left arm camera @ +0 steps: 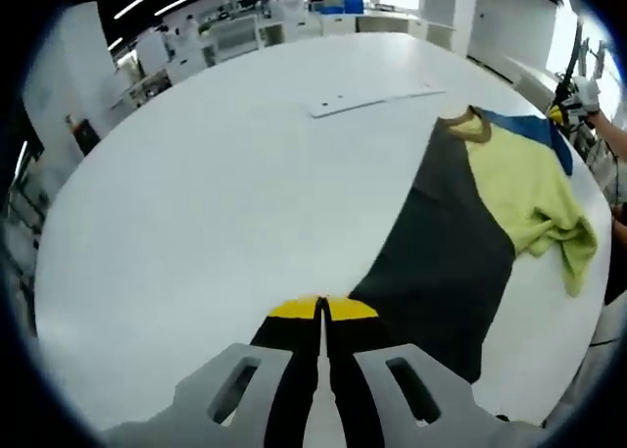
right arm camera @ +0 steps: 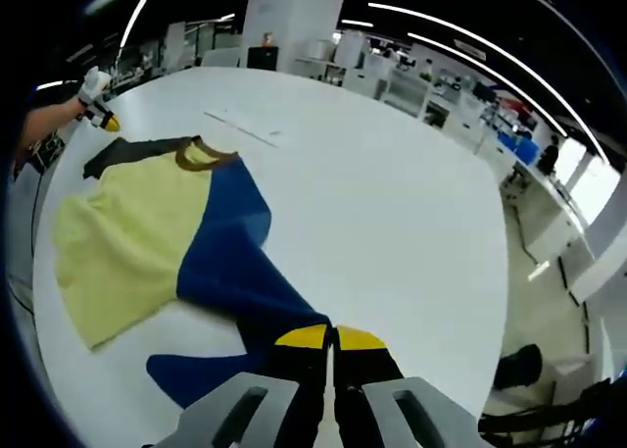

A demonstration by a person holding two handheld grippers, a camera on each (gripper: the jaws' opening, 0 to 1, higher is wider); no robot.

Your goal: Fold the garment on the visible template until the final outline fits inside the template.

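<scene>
both grippers are clenched — left gripper (left arm camera: 321, 309) on the shirt's (left arm camera: 460, 223) black hem, right gripper (right arm camera: 331, 337) on its blue hem, near the table (left arm camera: 216, 193) edge. uneven pulls could bunch it — or drag it past the far template (left arm camera: 367, 100).

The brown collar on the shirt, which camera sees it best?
The right gripper view: the brown collar lies open and shows its full curve. In the left gripper view, the collar looks smaller and sits off toward the edge.

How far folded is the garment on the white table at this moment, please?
Partly folded: the garment has its yellow panel doubled over the middle, with black and blue panels still spread flat on the table.
</scene>
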